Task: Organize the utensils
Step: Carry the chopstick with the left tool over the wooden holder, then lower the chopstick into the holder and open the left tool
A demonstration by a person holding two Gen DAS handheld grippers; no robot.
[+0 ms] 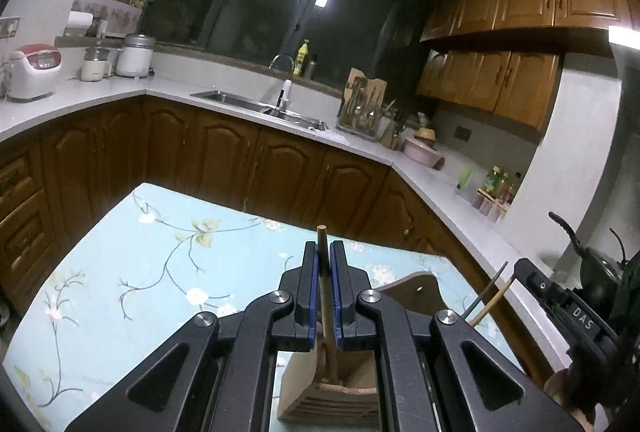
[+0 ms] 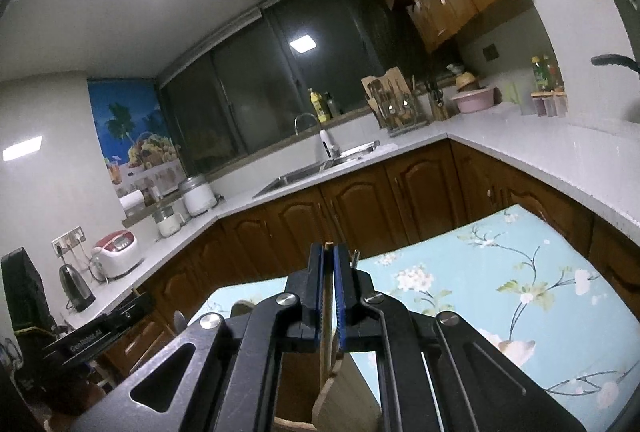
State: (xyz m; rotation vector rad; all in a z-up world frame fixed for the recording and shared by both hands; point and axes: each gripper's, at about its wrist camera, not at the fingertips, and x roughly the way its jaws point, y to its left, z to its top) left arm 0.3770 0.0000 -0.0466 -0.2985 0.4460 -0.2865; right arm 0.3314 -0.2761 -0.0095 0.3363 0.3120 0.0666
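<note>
My left gripper (image 1: 323,248) is shut on a thin wooden chopstick (image 1: 329,348) that stands almost upright between the blue pads. Its lower end reaches down into a wooden utensil holder (image 1: 320,402) right below the jaws. In the right wrist view my right gripper (image 2: 328,252) is shut on another thin wooden stick (image 2: 325,348), which runs down to the wooden holder (image 2: 348,392) beneath it. Two more thin sticks (image 1: 493,292) rise at the right of the left wrist view, beside the other gripper's black body (image 1: 560,306).
The holder stands on a table with a light blue floral cloth (image 1: 120,272), which stretches away to the left and ahead. Brown cabinets and a white L-shaped counter (image 1: 360,148) with a sink (image 1: 256,104), a utensil rack (image 1: 362,112) and appliances lie beyond the table.
</note>
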